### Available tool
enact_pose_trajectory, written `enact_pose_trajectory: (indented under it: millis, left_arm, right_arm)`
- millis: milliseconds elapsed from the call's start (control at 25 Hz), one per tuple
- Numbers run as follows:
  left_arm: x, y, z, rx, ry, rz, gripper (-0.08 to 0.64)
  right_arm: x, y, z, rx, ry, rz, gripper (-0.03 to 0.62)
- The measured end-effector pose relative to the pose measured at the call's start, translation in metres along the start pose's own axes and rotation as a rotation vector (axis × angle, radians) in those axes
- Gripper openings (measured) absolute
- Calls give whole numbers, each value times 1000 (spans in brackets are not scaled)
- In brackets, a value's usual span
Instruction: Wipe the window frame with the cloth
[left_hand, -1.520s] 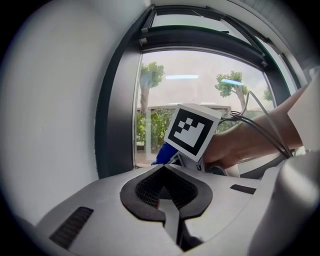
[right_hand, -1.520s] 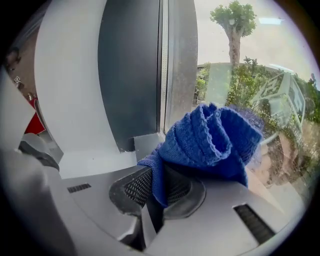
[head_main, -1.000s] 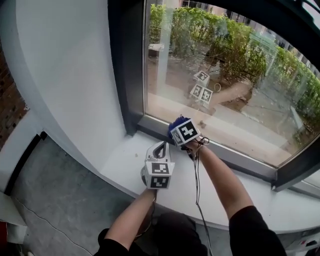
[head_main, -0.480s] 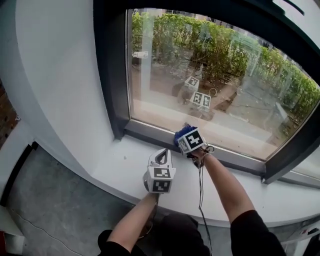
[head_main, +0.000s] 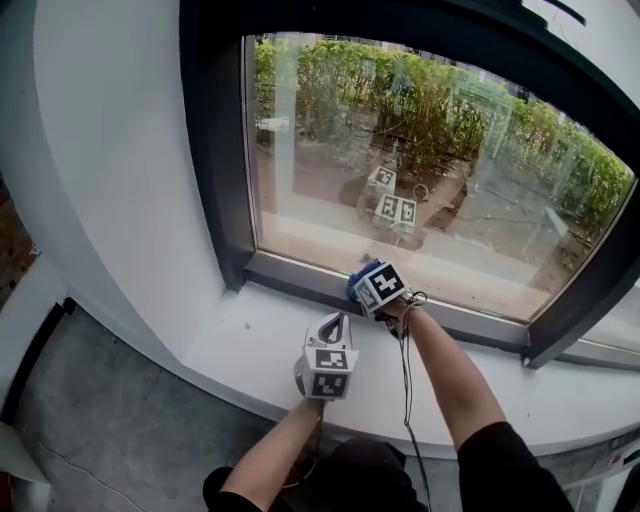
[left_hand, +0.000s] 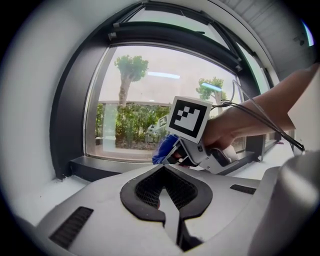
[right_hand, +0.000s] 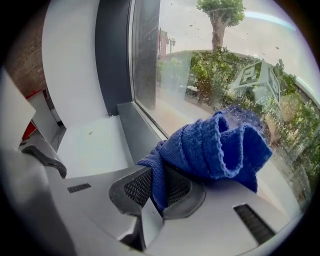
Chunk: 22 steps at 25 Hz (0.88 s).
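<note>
A dark window frame (head_main: 300, 276) runs round the glass above a white sill (head_main: 245, 335). My right gripper (head_main: 366, 282) is shut on a bunched blue cloth (head_main: 357, 275) and holds it against the frame's bottom rail, right of the left corner. The right gripper view shows the cloth (right_hand: 217, 150) pinched between the jaws of the right gripper (right_hand: 157, 189), with the rail (right_hand: 131, 129) just beyond. My left gripper (head_main: 336, 326) hovers over the sill below and left of the right one, shut on nothing. In the left gripper view, the left gripper (left_hand: 167, 192) points at the cloth (left_hand: 164, 150) and rail (left_hand: 95, 167).
The white wall (head_main: 110, 150) curves round the window's left side. The frame's left post (head_main: 212, 150) stands upright at the corner. A cable (head_main: 405, 370) hangs along the right forearm. Grey floor (head_main: 90, 400) lies below the sill. Bushes show through the glass (head_main: 420, 150).
The right gripper has carried the cloth to the right along the bottom rail, away from the left corner. The left gripper stays over the sill. The head view has shifted.
</note>
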<state>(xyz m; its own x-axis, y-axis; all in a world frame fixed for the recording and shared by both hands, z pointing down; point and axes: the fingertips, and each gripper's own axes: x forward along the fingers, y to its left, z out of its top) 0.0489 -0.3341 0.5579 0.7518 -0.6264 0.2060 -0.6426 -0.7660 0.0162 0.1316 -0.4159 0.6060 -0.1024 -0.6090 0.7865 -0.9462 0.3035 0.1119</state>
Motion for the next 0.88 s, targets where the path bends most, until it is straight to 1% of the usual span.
enact_pose_trajectory:
  millis: [240,440,600,680,760,800,840,880]
  left_arm:
    - [-4,-1,-1,-18,-3,-15,6]
    - [-16,-13,3,-46,-35,-28,6]
    - [-15,-21,6,-38,-50,-38,6]
    - [-11,-26,7,-32,-46,-40,6]
    - [-8,-34,8,-17,-36,-42,6]
    - [-7,-38,8,-10,-31,-43,6]
    - [-7,-41,9,-3,-28,-43,6]
    - [-8,-44,10,2,-26,-41,6]
  right_arm:
    - [5,-1,5,7,6,25,31]
    - [7,-2,10,-16,22,6,31]
    - [3,-3,10,-24,-27,-14,31]
    - [1,-4,11,-42,-27,-62,31]
    - [-4,-10,3,-77,11,-147,31]
    - [-5,-10,1,-90,13,-159,31]
    - [-4,-5,4,-96,-17,-128,31]
    - [-2,5,10,-96,-69,-62,31]
